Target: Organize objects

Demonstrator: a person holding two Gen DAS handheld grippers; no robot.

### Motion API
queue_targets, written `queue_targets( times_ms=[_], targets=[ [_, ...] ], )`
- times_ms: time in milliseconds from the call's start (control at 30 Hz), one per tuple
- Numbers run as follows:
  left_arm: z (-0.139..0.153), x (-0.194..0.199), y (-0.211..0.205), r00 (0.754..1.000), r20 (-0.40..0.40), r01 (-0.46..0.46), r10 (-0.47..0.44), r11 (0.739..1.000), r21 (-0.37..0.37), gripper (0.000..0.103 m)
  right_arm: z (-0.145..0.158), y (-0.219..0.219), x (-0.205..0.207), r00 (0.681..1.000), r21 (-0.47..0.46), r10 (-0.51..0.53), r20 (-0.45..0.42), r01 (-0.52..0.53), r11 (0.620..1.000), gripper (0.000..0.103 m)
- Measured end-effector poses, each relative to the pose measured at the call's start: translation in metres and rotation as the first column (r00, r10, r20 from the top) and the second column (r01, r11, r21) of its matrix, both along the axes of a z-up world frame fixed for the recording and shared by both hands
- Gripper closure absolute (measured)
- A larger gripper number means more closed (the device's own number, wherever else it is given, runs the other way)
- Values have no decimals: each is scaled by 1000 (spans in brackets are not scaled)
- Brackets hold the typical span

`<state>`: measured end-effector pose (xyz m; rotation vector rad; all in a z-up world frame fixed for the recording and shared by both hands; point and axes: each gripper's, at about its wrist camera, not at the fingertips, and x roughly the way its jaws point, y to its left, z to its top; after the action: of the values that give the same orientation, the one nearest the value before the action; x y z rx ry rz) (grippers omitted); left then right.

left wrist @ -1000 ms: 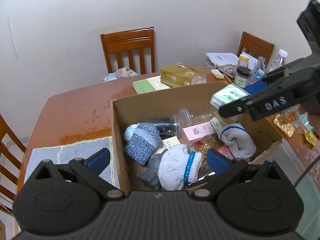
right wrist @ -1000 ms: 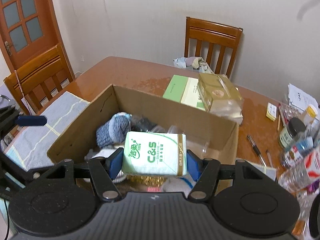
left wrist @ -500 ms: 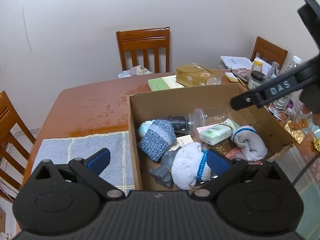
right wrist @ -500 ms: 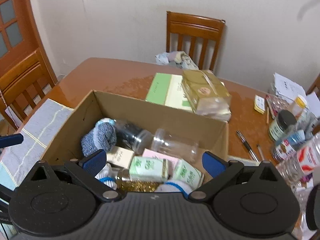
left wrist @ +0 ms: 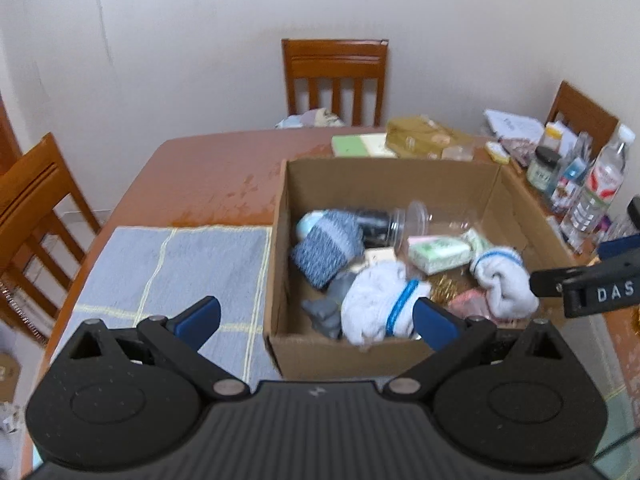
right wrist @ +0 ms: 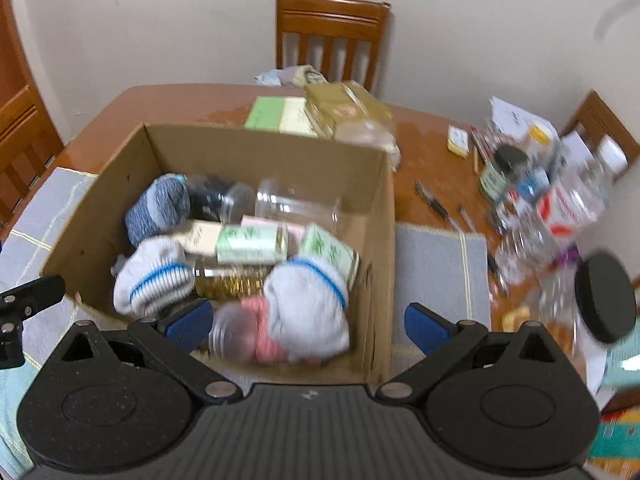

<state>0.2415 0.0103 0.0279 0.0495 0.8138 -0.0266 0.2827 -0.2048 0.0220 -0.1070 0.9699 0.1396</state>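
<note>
Hovering above the near wall of the box (right wrist: pixel 384 216), the right gripper (right wrist: pixel 306 322) is standing wide open and is holding nothing. The left gripper (left wrist: pixel 316 320) is also spread wide and empty, over the box's near left corner and the mat (left wrist: pixel 172 264).

The tissue pack (right wrist: pixel 252 244) is lying inside the box, ahead of the right gripper and a little to its left, on top of the other things, with its long axis running left to right across the gripper's line of sight. A second pack (right wrist: pixel 328 250) is resting just beside it, to the right.

What remains loose is looking to be the clutter of bottles (right wrist: pixel 560 208) and the pens (right wrist: pixel 436 206), which are lying ahead and to the right of the right gripper, outside the box. The pens are pointing diagonally away. The right gripper is the nearer one to them; the left one is sitting well apart, with the box between. I judge the next reach is belonging to the right side, turning rightward.
</note>
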Motion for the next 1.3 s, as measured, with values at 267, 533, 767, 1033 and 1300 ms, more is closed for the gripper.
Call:
queue_targets(
  times_ms=[267, 533, 767, 1033, 1300],
  targets=[
    [-3, -26, -12, 999, -42, -14, 13, 1000, -7, 1, -13, 2, -39, 999, -7, -49, 17, 49, 999, 0],
    [0, -47, -20, 999, -31, -10, 10, 1000, 8, 1, -11, 0, -69, 998, 56, -68, 7, 67, 996, 0],
    [1, -60, -23, 999, -33, -27, 28, 999, 26, 1, -5, -3, -84, 997, 59, -73, 20, 72, 996, 0],
    [4, -66, -23, 999, -38, -35, 35, 999, 4, 1, -3, -4, -92, 998, 68, -59, 17, 58, 996, 0],
    [7, -66, -22, 998, -47, -36, 36, 999, -1, 1, 1, -7, -94, 998, 82, -61, 25, 59, 995, 0]
  ],
)
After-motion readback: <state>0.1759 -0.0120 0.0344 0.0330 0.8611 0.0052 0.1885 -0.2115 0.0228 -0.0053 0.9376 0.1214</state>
